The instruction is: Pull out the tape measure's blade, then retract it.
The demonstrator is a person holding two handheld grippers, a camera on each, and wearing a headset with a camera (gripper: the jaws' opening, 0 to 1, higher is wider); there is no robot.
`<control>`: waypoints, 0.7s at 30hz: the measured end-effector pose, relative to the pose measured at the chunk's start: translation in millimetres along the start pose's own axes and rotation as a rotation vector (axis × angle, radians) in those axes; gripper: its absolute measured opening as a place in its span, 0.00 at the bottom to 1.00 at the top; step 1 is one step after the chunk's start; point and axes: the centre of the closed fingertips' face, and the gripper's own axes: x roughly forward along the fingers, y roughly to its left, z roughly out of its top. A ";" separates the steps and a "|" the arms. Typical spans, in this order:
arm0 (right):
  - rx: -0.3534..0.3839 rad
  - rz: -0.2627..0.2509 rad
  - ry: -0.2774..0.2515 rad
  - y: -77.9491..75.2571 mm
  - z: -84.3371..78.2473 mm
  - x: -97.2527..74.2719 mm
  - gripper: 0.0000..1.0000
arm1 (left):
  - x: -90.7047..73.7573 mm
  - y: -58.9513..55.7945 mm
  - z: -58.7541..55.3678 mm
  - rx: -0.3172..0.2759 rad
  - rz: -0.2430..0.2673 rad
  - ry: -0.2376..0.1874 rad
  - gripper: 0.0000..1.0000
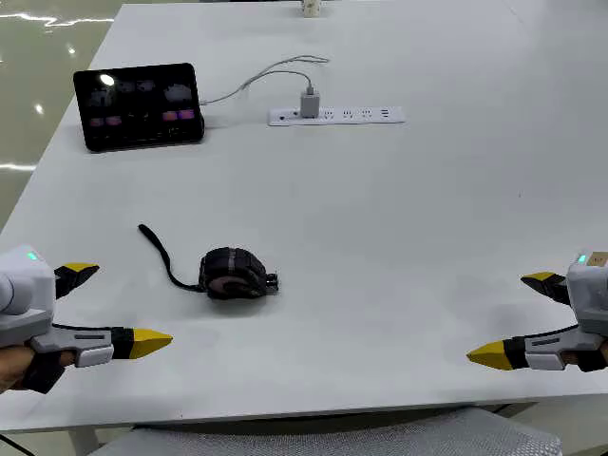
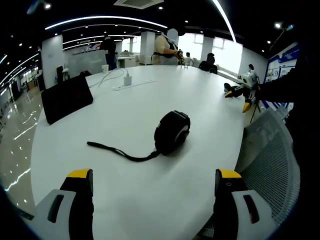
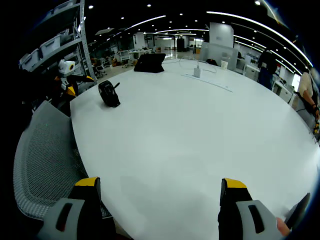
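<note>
Left gripper (image 1: pixel 128 303) and right gripper (image 1: pixel 500 317): fingers wide apart, empty. Tape measure (image 1: pixel 235 274) lies near-left on the counter (image 1: pixel 399 237). The left gripper view adds people (image 2: pixel 163 52) standing far behind.

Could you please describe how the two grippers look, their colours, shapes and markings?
The left gripper and the right gripper look alike: a white body, two black tapered jaws with pointed yellow tips, and a small green light on top. Each jaw base is pale grey with a dark slot.
</note>
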 end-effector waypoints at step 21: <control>-0.044 0.044 -0.024 1.7 13.5 7.5 0.99 | 10.0 -7.4 -2.3 0.041 -0.051 0.041 0.99</control>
